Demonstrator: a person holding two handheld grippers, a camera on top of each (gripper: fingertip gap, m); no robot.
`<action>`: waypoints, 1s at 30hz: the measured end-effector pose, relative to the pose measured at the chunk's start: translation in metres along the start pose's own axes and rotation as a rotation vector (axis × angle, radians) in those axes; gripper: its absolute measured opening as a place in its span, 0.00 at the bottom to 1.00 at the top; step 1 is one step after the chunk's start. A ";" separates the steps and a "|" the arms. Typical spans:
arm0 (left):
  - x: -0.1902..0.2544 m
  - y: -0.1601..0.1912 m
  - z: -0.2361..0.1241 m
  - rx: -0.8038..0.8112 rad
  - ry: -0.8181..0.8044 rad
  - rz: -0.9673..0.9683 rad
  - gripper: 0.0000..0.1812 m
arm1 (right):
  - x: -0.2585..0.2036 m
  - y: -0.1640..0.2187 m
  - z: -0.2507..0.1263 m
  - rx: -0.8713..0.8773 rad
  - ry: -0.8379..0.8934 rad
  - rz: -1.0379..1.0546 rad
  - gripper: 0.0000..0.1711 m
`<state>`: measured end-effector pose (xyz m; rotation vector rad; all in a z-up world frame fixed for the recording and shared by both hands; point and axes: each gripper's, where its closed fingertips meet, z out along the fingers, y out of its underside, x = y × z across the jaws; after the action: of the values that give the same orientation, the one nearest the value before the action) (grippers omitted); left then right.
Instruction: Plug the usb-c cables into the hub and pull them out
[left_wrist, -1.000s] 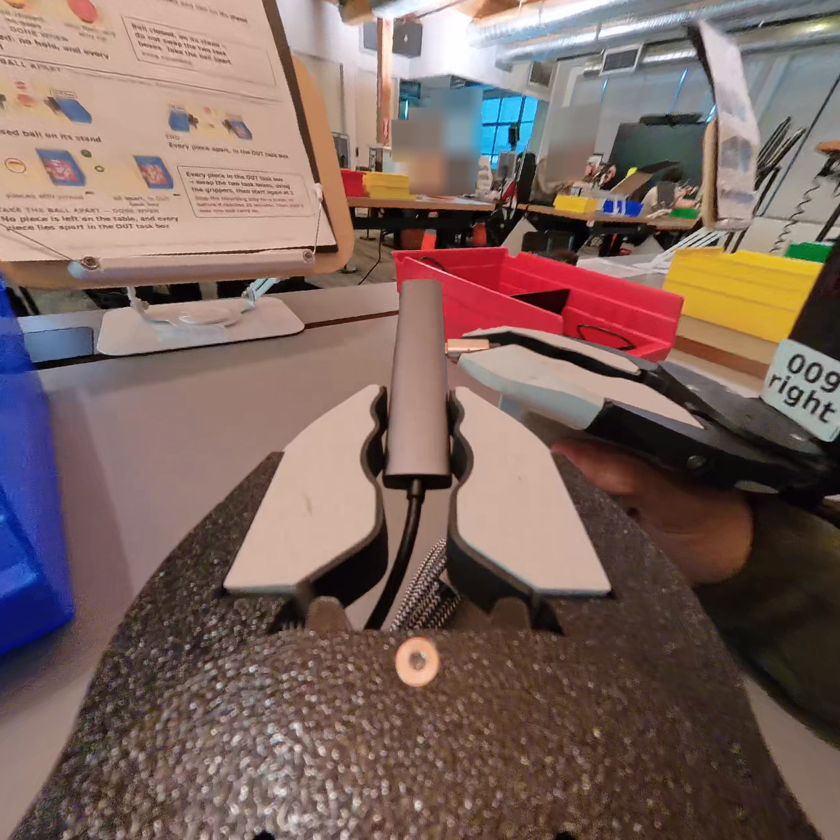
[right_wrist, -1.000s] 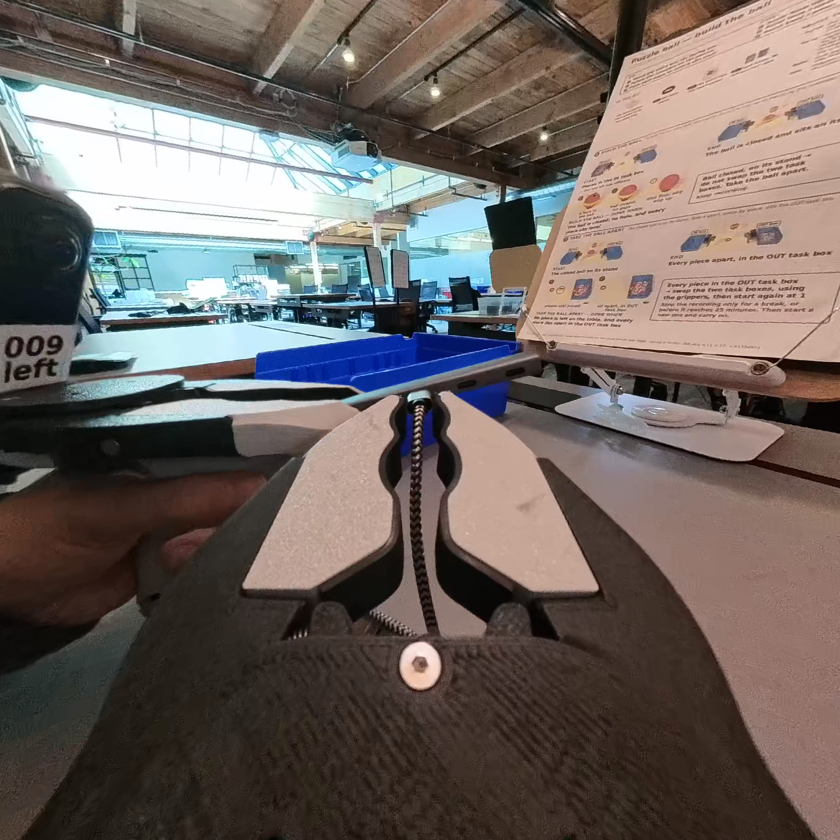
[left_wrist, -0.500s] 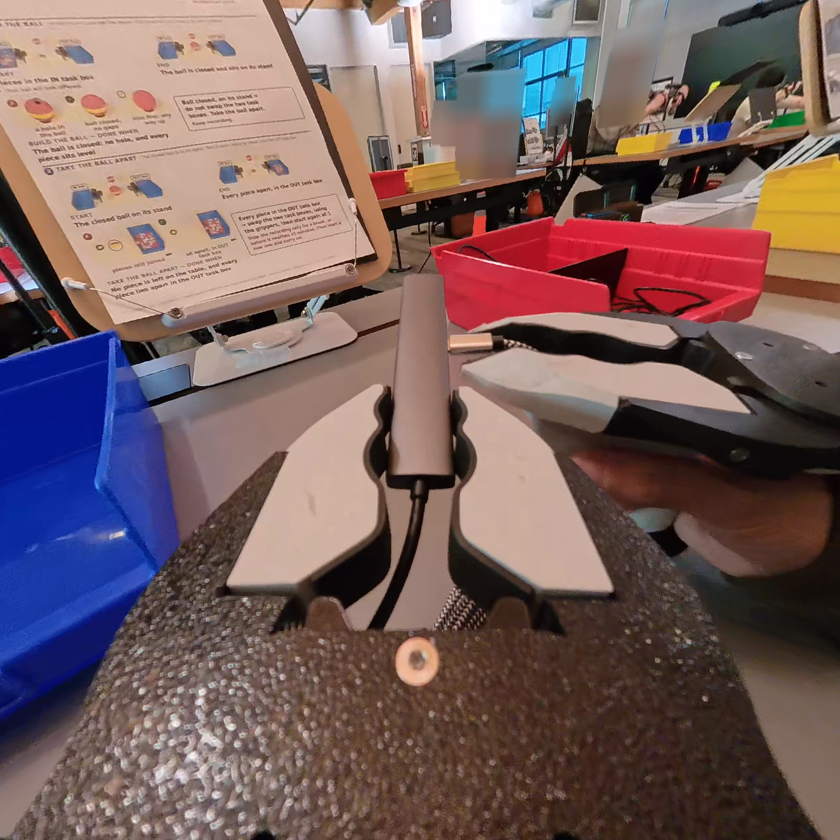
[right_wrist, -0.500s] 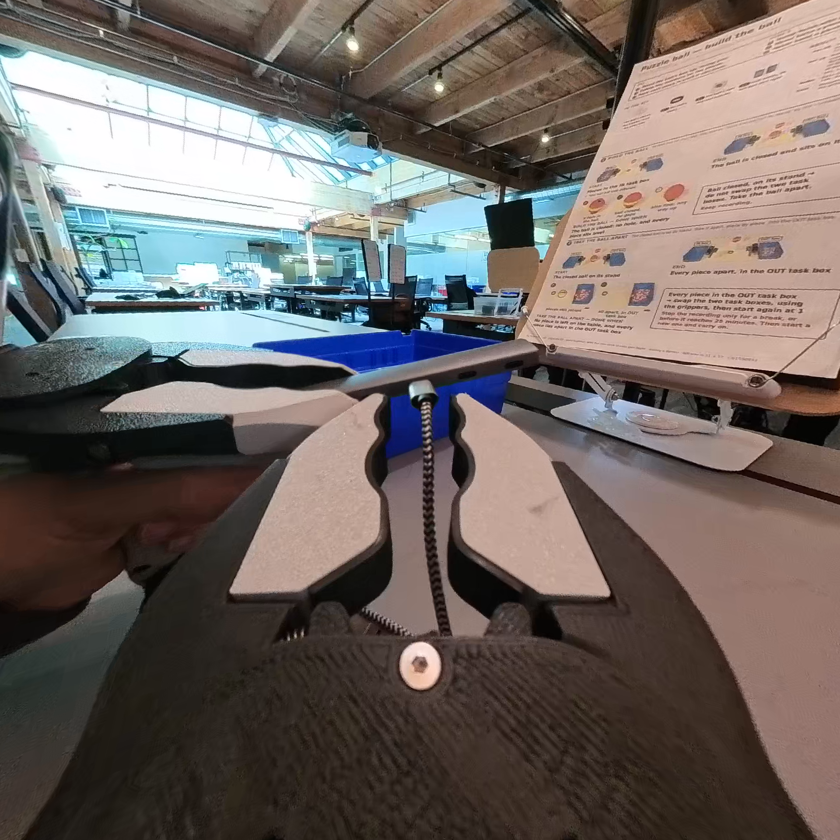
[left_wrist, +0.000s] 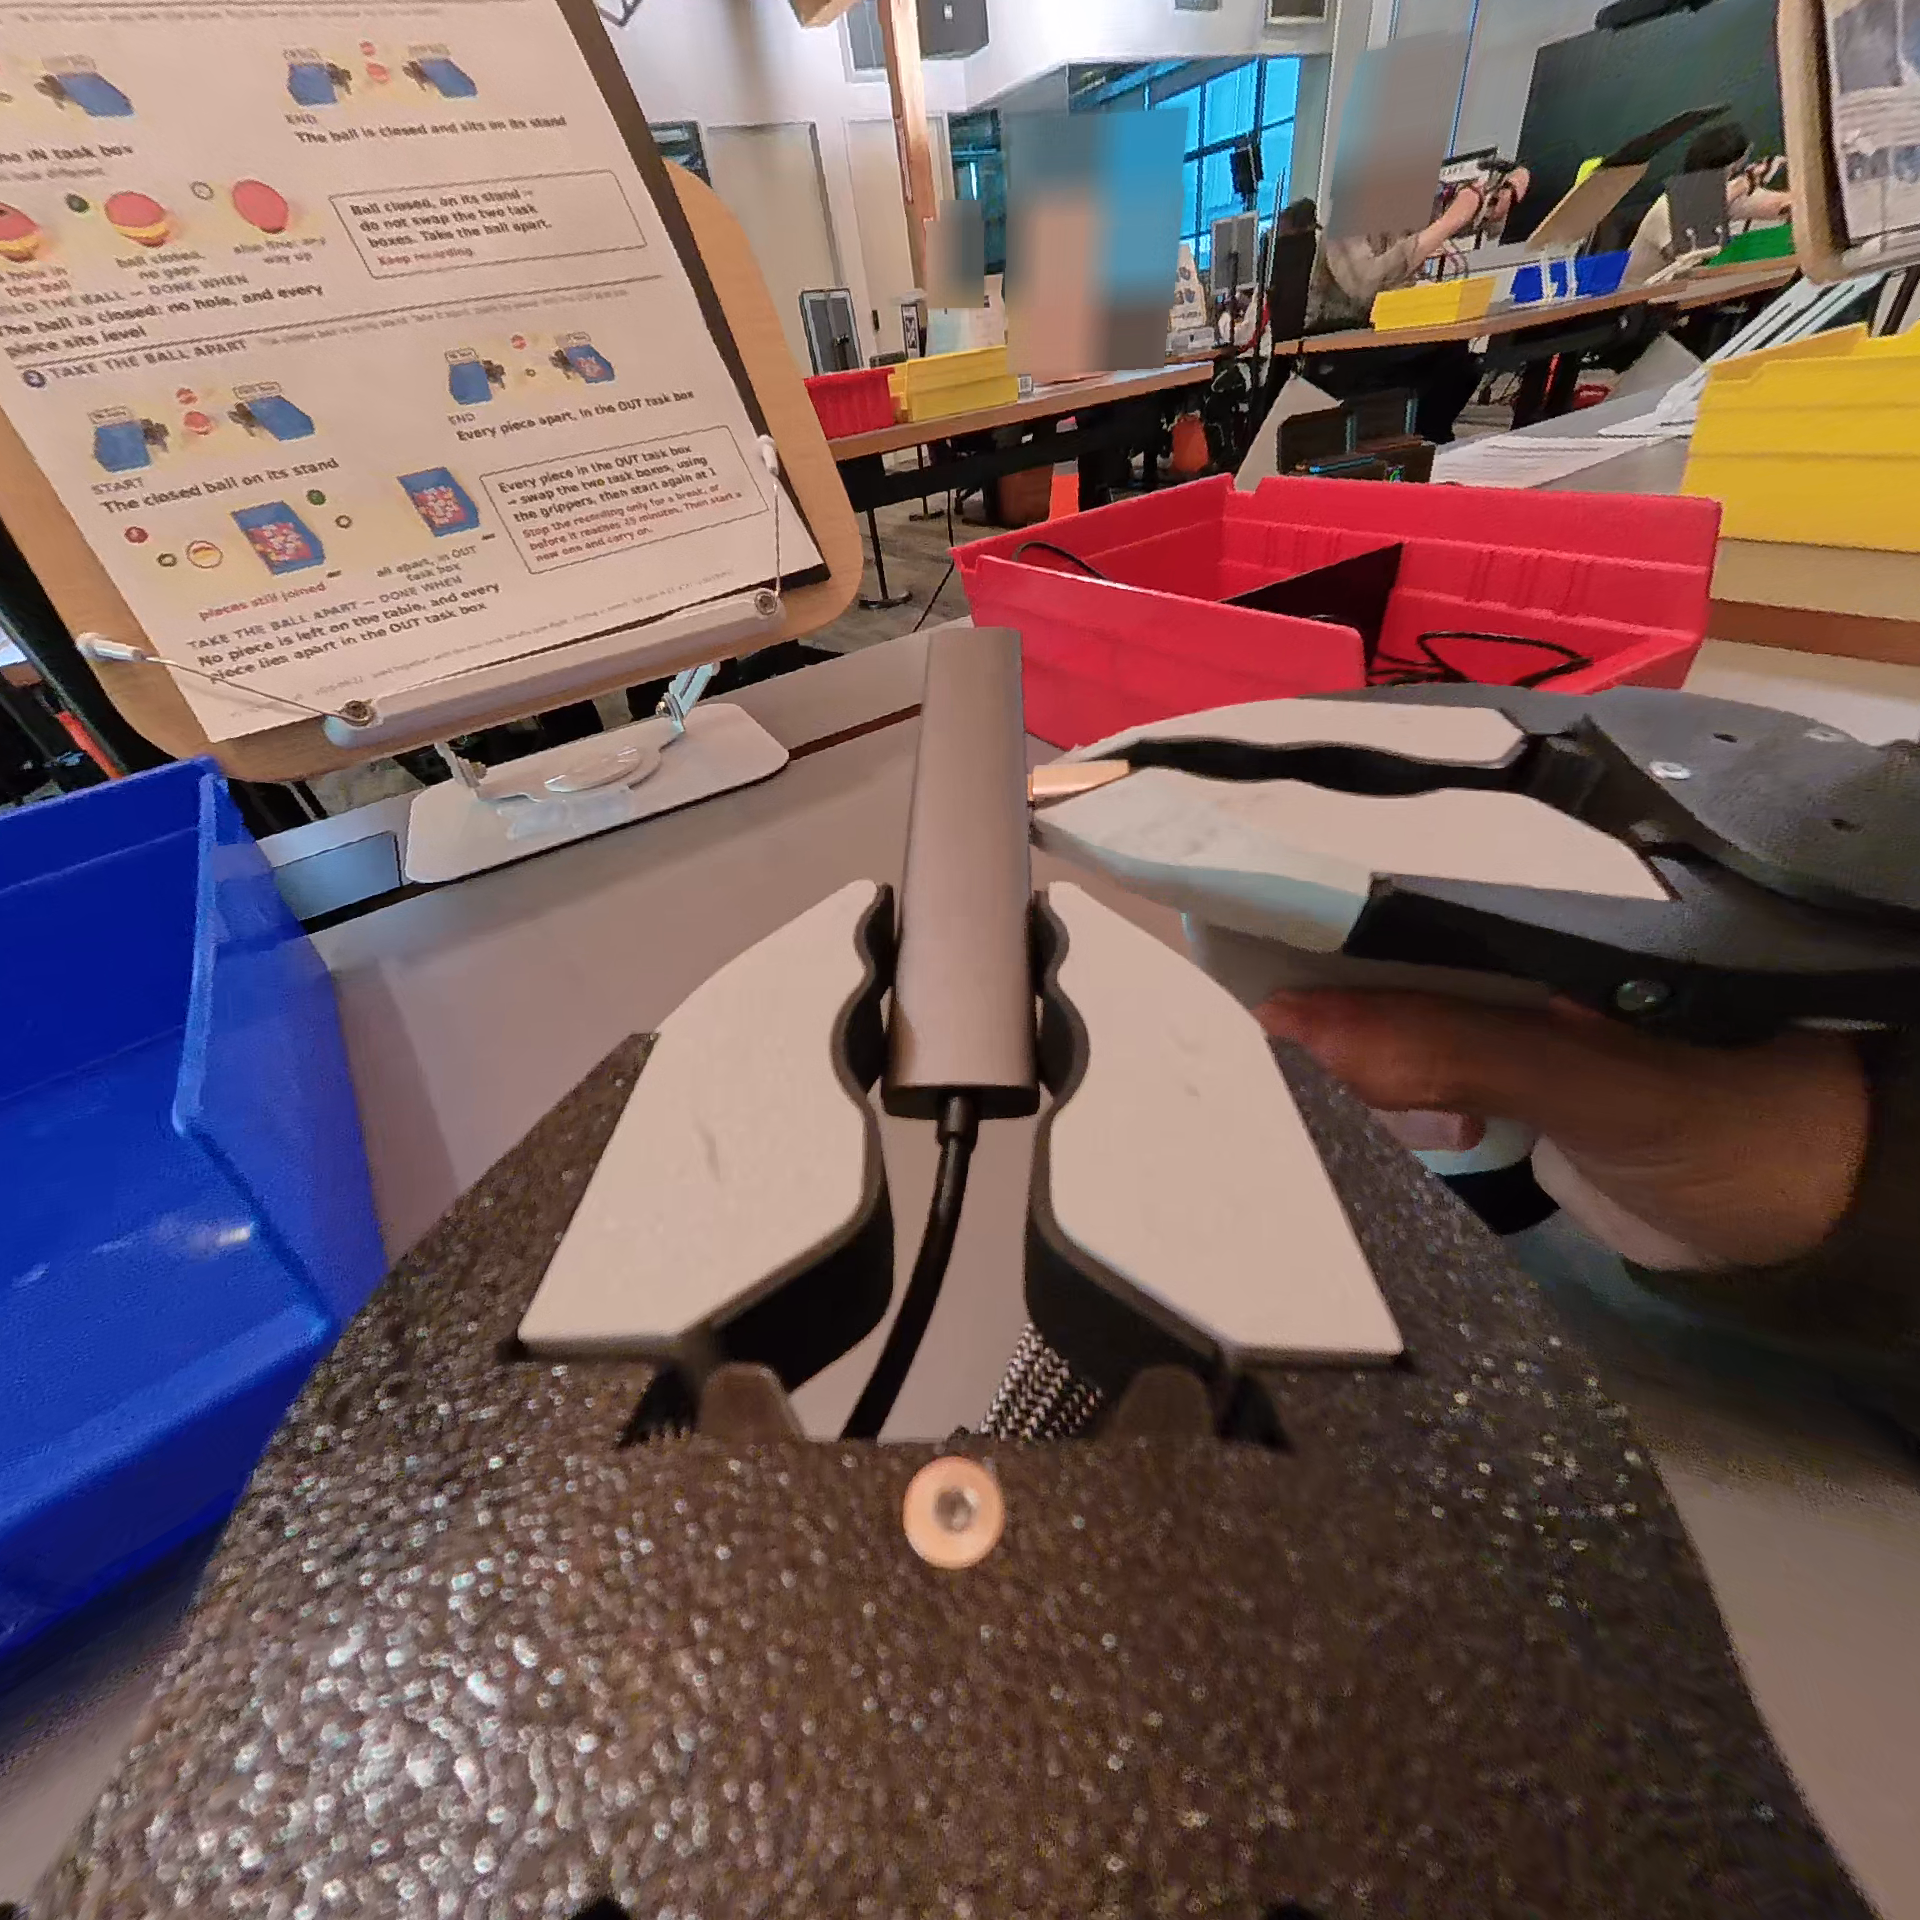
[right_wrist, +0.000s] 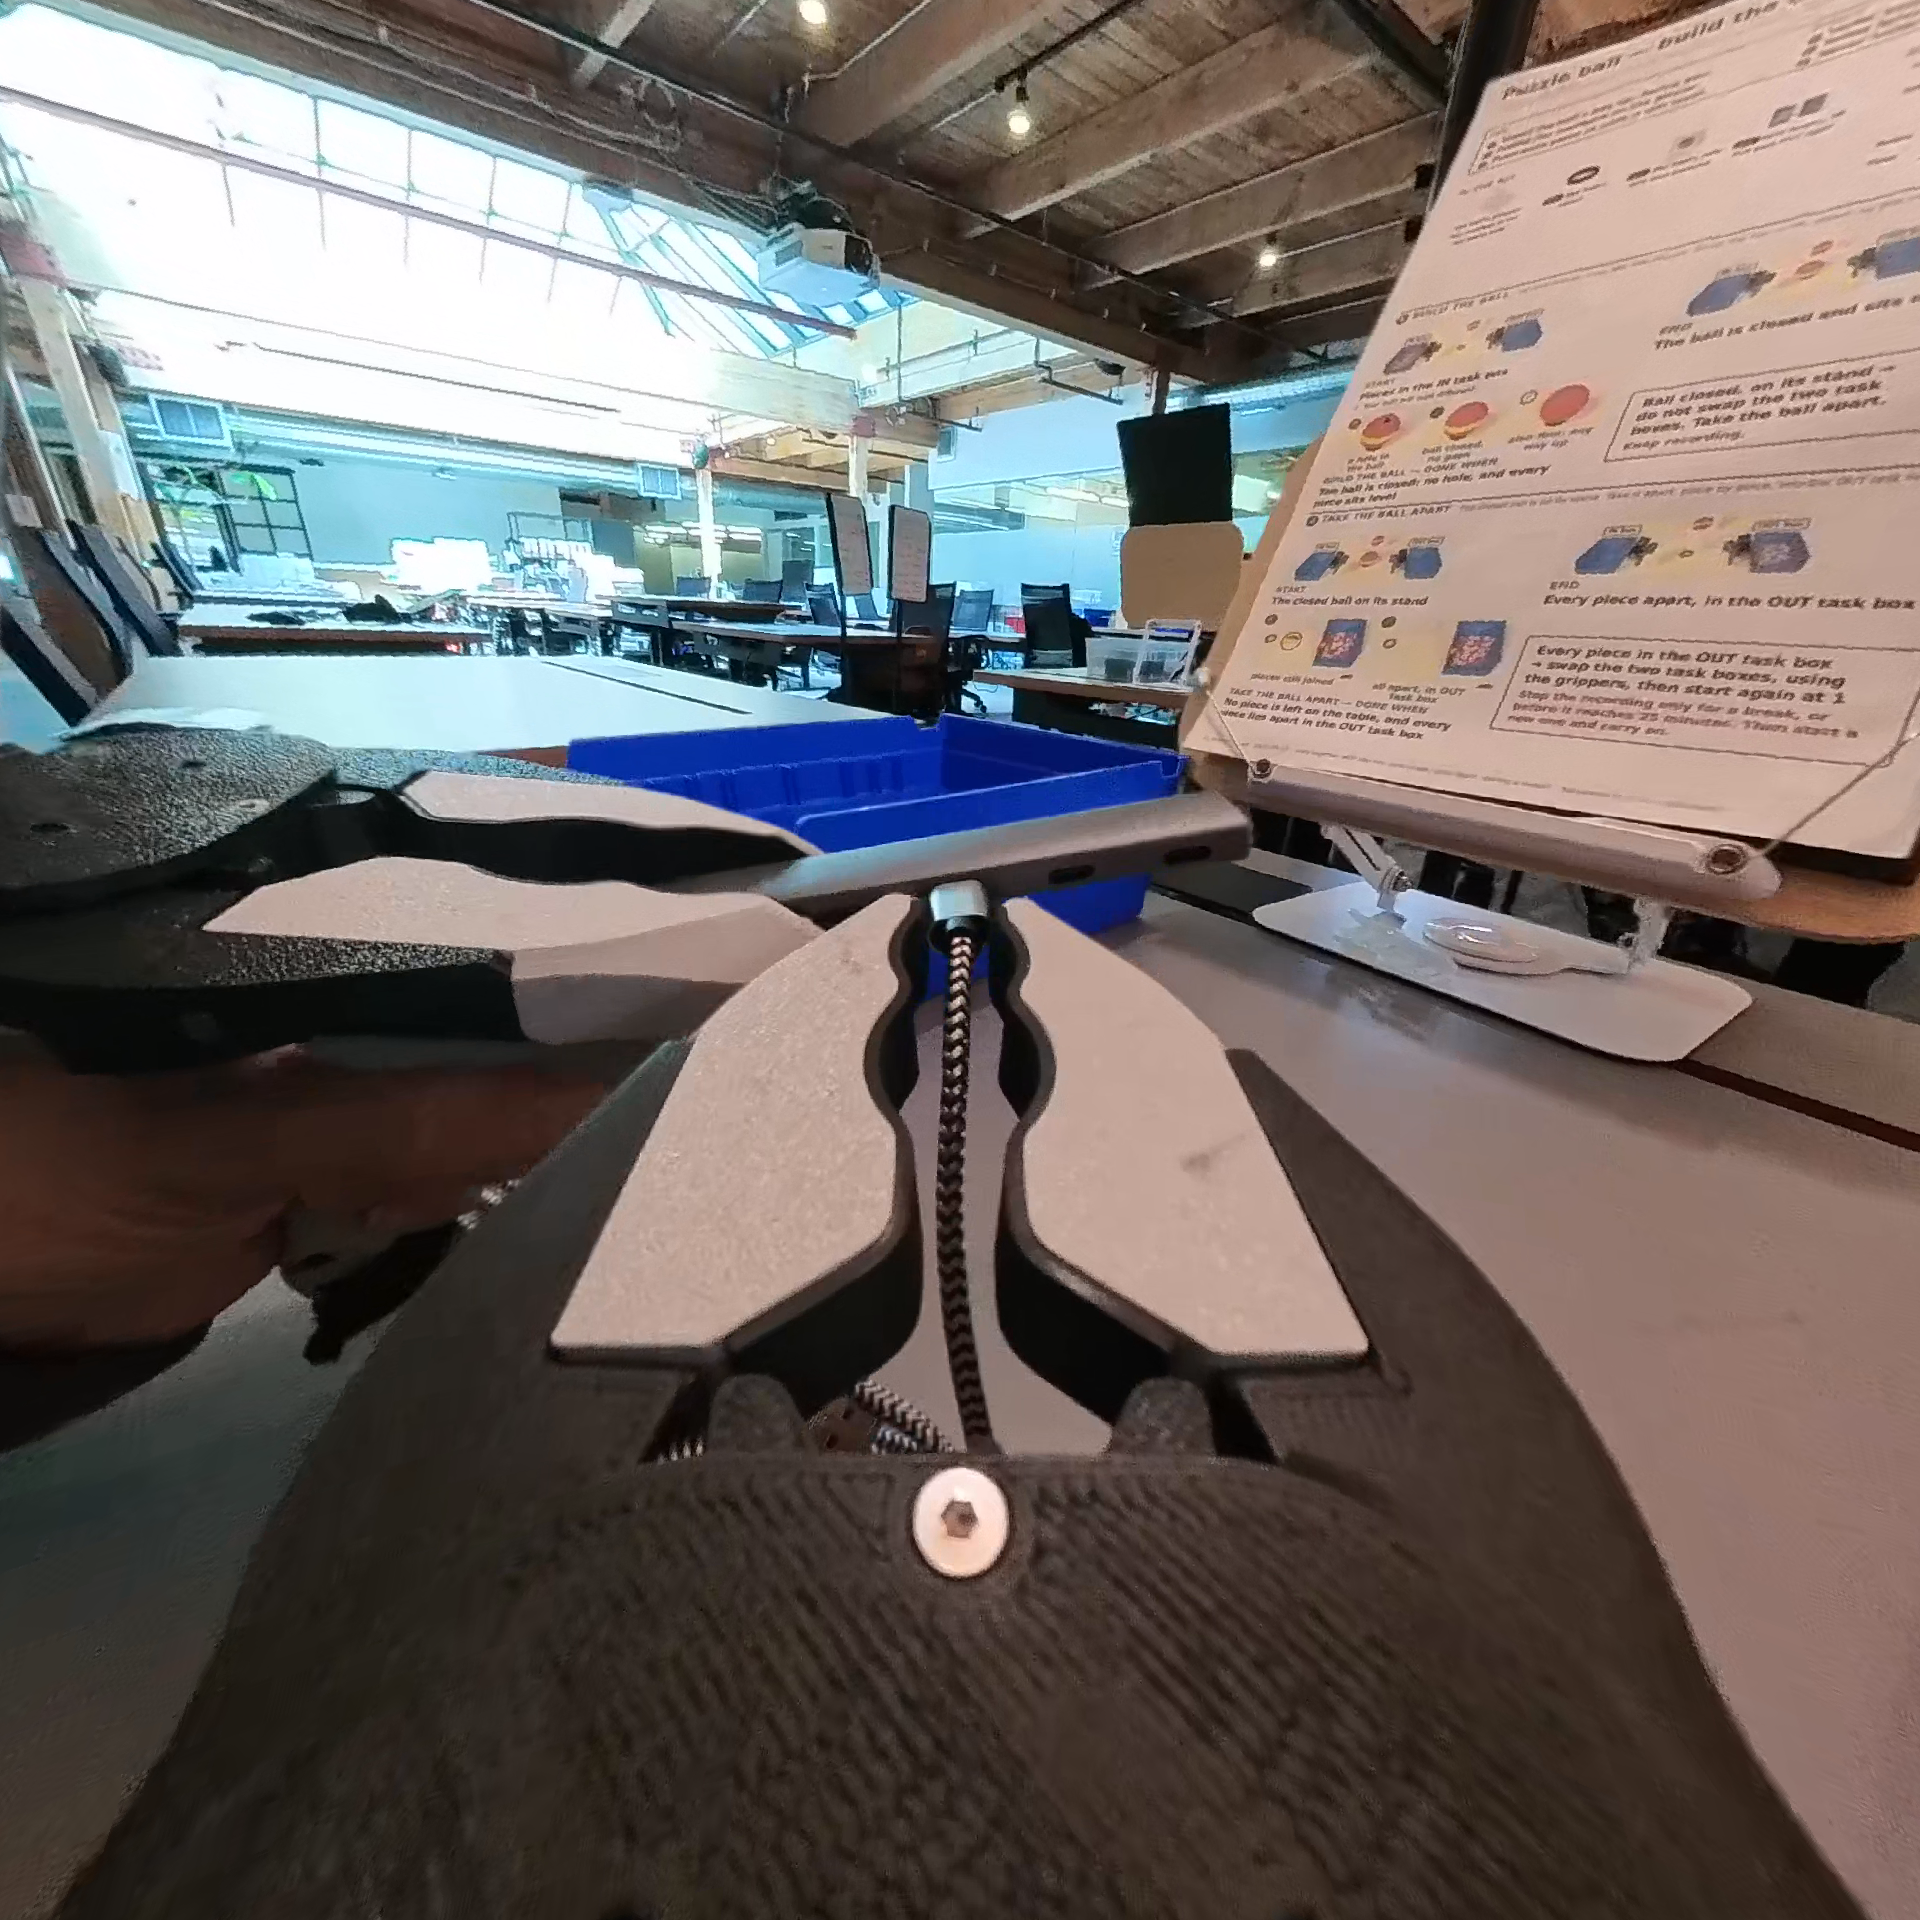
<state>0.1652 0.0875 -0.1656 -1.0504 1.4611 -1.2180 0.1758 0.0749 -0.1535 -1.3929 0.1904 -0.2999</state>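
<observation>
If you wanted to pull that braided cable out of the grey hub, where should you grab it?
Grip the braided cable just behind its metal plug, coming square to the hub's long side. The right gripper does so: the plug enters that side straight, so pull straight back.

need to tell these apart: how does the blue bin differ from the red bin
The blue bin sits at the left gripper's left; the red bin lies ahead to its right. The red bin holds loose black cables and a dark divider; nothing shows in the visible part of the blue bin. Both are open plastic bins on the table.
</observation>
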 end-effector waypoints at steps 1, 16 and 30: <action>0.000 0.001 0.000 -0.008 -0.003 0.002 0.14 | 0.000 -0.001 0.000 0.001 0.005 -0.013 0.07; 0.000 0.006 0.004 -0.099 -0.012 0.016 0.14 | 0.003 -0.002 0.000 0.021 0.054 -0.023 0.07; -0.005 0.014 0.005 -0.141 -0.016 -0.018 0.14 | 0.004 0.002 -0.001 -0.010 0.087 -0.152 0.11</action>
<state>0.1707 0.0937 -0.1796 -1.1665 1.5462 -1.1296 0.1794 0.0735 -0.1557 -1.4080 0.1574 -0.4867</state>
